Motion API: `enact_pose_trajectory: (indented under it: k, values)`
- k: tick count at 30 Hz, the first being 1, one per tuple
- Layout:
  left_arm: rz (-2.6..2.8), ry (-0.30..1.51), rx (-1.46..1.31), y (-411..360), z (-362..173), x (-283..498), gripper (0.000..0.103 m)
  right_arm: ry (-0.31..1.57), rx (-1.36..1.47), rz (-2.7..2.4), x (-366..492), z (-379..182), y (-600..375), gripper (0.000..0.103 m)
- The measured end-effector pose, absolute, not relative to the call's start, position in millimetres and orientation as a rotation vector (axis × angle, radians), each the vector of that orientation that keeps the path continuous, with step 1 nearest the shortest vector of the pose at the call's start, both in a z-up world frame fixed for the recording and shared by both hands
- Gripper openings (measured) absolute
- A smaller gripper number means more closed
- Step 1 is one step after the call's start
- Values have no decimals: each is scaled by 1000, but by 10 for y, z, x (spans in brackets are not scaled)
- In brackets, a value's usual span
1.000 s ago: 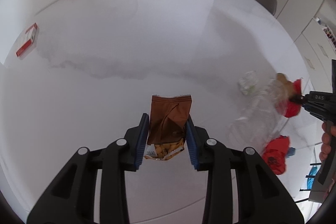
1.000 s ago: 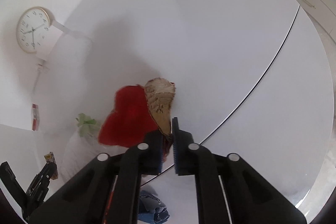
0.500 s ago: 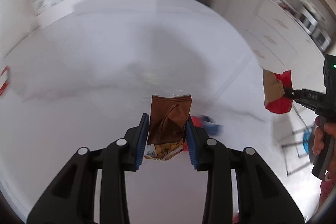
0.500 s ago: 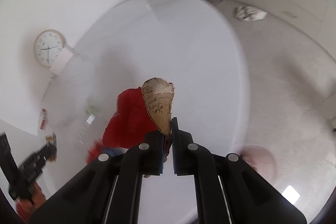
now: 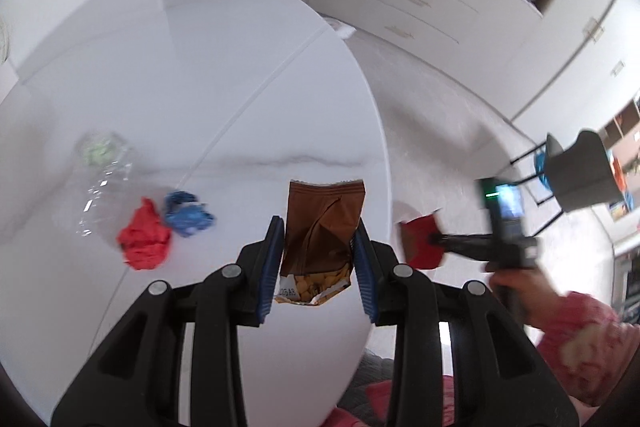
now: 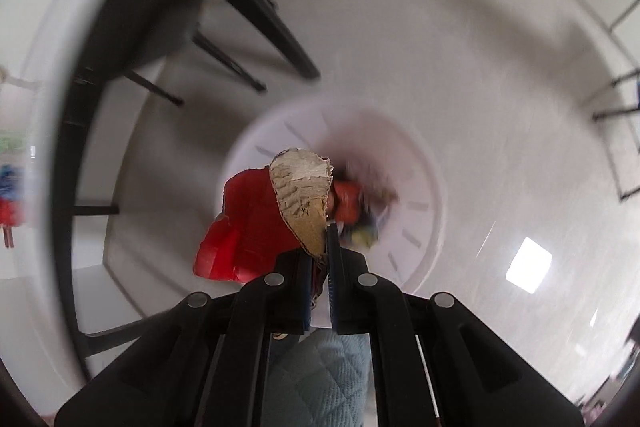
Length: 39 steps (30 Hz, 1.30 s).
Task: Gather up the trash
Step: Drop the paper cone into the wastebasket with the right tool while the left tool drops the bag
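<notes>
- Clamped in the left gripper [image 5: 319, 247]: a brown snack bag [image 5: 320, 247], above the white table [image 5: 200, 67] edge.
- Pinched in the right gripper [image 6: 318, 267]: torn cardboard [image 6: 302, 199] and red wrapper [image 6: 248, 227], above the white bin [image 6: 420, 187] beside the table.
- Left on the table: red wad [image 5: 144, 239], blue wad [image 5: 186, 213], clear plastic bottle [image 5: 100, 183].

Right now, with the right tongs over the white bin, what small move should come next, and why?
Probably open the right tongs and drop the load. They are shut on a torn cardboard piece and a red wrapper, pointing down over the white bin, which already holds trash. The left tongs grip the brown snack bag.
</notes>
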<state>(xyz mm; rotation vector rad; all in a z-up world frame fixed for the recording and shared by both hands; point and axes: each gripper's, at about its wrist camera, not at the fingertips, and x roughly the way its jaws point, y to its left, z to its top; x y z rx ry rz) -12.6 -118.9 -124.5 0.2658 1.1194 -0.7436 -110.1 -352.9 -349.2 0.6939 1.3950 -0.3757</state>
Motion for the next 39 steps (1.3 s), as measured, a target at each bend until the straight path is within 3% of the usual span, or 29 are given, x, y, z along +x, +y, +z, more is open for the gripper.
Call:
enact_pose_trajectory:
  k: [5,7,8,9,18,29,31,33,36,39]
  values:
    - [-768,1137,342,-1458,-1298,-284,34,1503,735,-379,-1147,-4276,-3570,10]
    - [-781,1139,375,-1524,-1307,-322,34,1530,759,-397,-1162,-4468,-3590,24]
    - [-791,1141,393,-1582,-1324,-369,34,1546,772,-402,-1167,-4547,-3600,48]
    - [-796,1143,403,-1614,-1338,-399,34,1553,774,-416,-1171,-4592,-3610,62]
    - [-924,1183,498,-2192,-1605,-668,34,1415,842,-525,-1668,-4058,-3912,90]
    - [-1000,1342,633,-2888,-2644,-892,35,1240,857,-618,-2331,-3234,-4190,94]
    - [-988,1369,649,-2943,-2824,-914,45,1228,866,-624,-2376,-3217,-4207,94]
    - [-976,1397,651,-2977,-2963,-928,67,1224,867,-634,-2428,-3218,-4226,94]
    - [-974,1398,648,-2979,-2995,-943,78,1224,890,-637,-2488,-3272,-4230,94]
    - [-970,1388,644,-3032,-2946,-949,80,1228,892,-642,-2513,-3296,-4246,94]
